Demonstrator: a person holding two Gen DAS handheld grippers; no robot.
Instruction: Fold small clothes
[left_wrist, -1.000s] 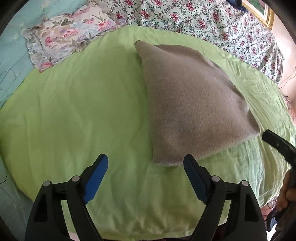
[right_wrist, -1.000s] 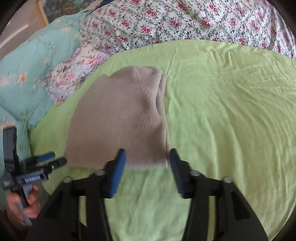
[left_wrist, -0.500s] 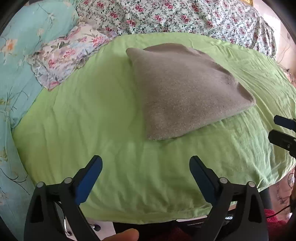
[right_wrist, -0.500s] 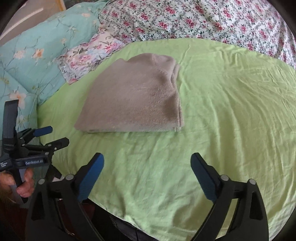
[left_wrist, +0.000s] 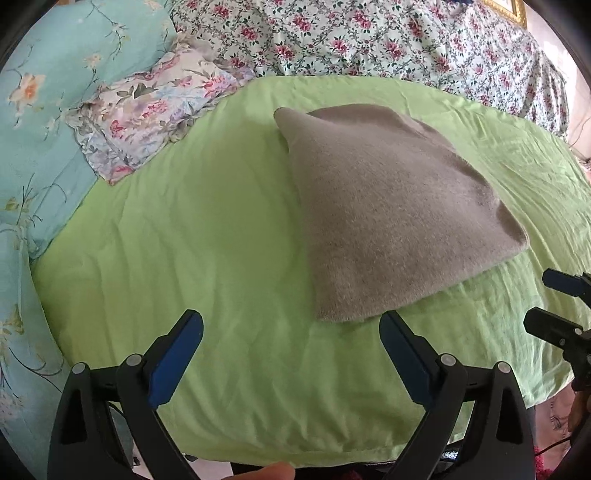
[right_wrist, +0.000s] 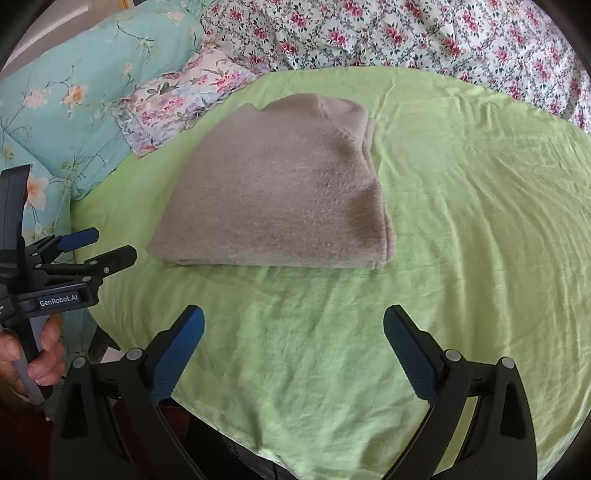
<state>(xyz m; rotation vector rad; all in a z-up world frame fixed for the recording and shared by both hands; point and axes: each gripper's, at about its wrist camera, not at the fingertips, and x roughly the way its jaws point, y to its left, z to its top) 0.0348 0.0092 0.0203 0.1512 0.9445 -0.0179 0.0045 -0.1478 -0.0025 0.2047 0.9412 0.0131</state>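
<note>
Now: folded garment (left_wrist: 388, 218) lying flat on green sheet (left_wrist: 207, 243).
L gripper (left_wrist: 291, 328) & R gripper (right_wrist: 293, 325) hovering near its edge, both w/ jaws spread wide, gripping nothing.

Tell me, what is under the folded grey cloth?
The grey cloth lies on the green sheet. Its lower folded layers show at the edge; anything between them is covered.

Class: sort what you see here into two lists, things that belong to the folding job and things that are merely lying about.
Belonging to the job:
grey-brown garment, folded
left gripper, open
right gripper, open
green sheet under the garment

Lying about:
floral cloth
turquoise quilt
rose-print bedspread
</note>
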